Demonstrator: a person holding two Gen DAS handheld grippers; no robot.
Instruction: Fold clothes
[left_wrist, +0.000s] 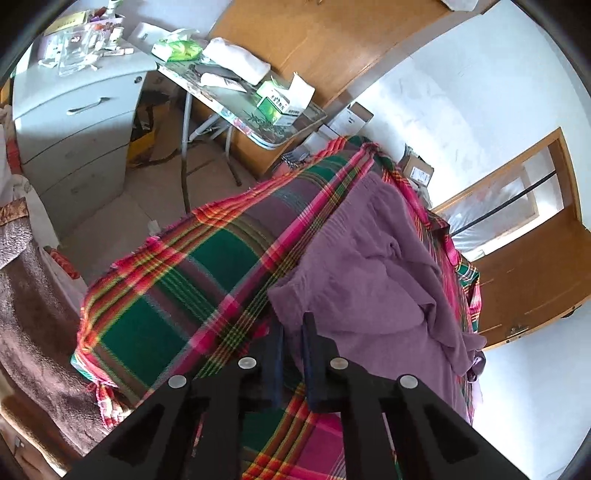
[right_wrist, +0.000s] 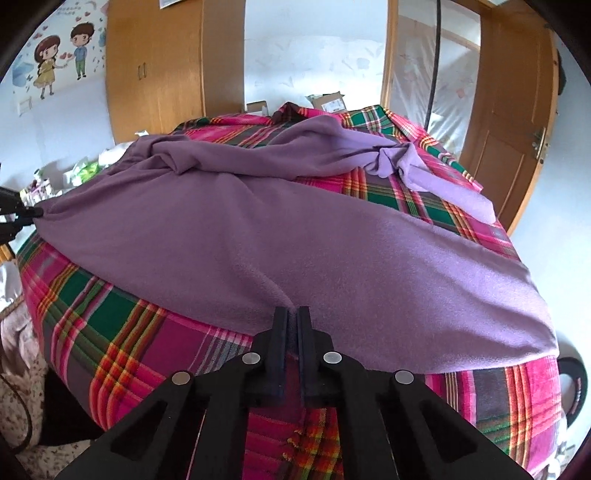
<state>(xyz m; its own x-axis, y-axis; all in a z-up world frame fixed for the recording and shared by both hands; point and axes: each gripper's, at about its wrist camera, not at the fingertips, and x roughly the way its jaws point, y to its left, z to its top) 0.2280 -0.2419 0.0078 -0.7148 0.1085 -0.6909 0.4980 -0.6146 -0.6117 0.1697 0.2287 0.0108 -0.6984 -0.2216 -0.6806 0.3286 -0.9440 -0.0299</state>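
The plaid bed (right_wrist: 122, 332) carries the purple garment (right_wrist: 258, 229), spread wide, soft and light, likely floppy fleece best held at its edges. The right gripper (right_wrist: 293, 314) pinches the near hem, fingers nearly together; the left gripper (left_wrist: 293, 325) nips the far corner likewise.
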